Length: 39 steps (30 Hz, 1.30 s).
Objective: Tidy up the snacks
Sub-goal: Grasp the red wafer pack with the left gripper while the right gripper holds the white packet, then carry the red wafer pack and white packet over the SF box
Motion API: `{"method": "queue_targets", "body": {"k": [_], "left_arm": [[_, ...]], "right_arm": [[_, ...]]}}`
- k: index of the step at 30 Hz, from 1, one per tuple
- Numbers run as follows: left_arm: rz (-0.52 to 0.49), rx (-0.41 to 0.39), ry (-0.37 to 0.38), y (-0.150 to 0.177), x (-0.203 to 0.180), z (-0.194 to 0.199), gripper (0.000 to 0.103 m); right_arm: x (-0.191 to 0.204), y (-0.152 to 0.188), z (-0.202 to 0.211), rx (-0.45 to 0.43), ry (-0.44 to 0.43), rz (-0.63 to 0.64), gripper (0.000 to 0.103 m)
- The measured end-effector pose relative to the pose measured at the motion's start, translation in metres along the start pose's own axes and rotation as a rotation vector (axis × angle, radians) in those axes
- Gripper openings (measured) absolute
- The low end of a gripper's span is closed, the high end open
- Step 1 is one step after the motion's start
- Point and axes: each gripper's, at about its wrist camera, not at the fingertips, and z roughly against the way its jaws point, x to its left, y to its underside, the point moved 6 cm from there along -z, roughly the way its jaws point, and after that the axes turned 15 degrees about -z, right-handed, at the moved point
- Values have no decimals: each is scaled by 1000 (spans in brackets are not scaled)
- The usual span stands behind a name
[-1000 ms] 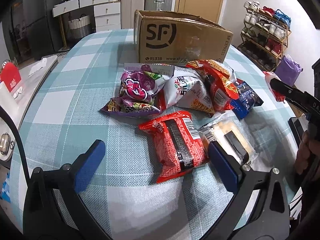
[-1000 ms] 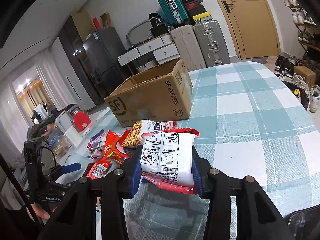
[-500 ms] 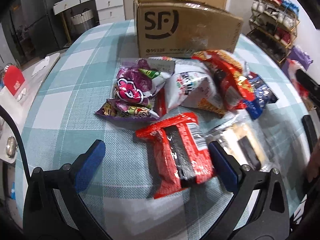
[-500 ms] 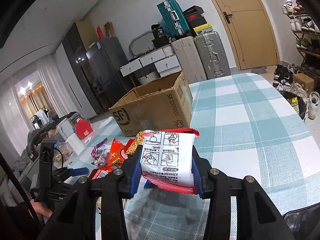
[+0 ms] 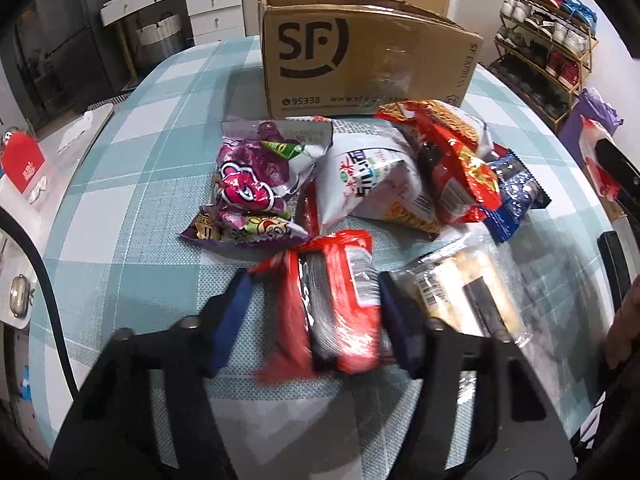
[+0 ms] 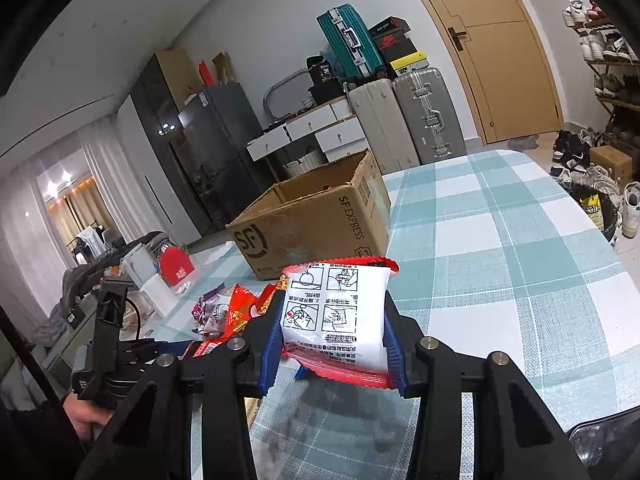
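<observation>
A pile of snack packets lies on the checked table in front of an open SF cardboard box. My left gripper is partly closed around a red packet with a black stripe; the blue pads sit at its two sides, the frame is blurred and contact is unclear. A purple candy bag, a white noodle packet and a clear-wrapped biscuit pack lie beside it. My right gripper is shut on a white and red packet, held above the table. The box stands beyond it.
The table's teal checked cloth extends right of the box. A red and orange bag and a dark blue packet lie at the pile's right. A side counter with a red box is at left. Shoe racks stand at right.
My left gripper has moved forward over the red striped packet and its jaws have narrowed around it. My right gripper has lifted slightly with its packet still held.
</observation>
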Motion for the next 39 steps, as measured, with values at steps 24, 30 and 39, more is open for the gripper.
{"method": "queue_targets", "body": {"k": [24,30,39], "left_arm": [[44,1,24,10,3,35,45],[80,-47,32,5,21,61,45],[61,-151,50,-18,31,100,45]], "right_arm": [[5,-1,6,-28,-16,6,44],[0,-2,2,10,-24,-24,44],[9,1,3,4,0,22,44]]}}
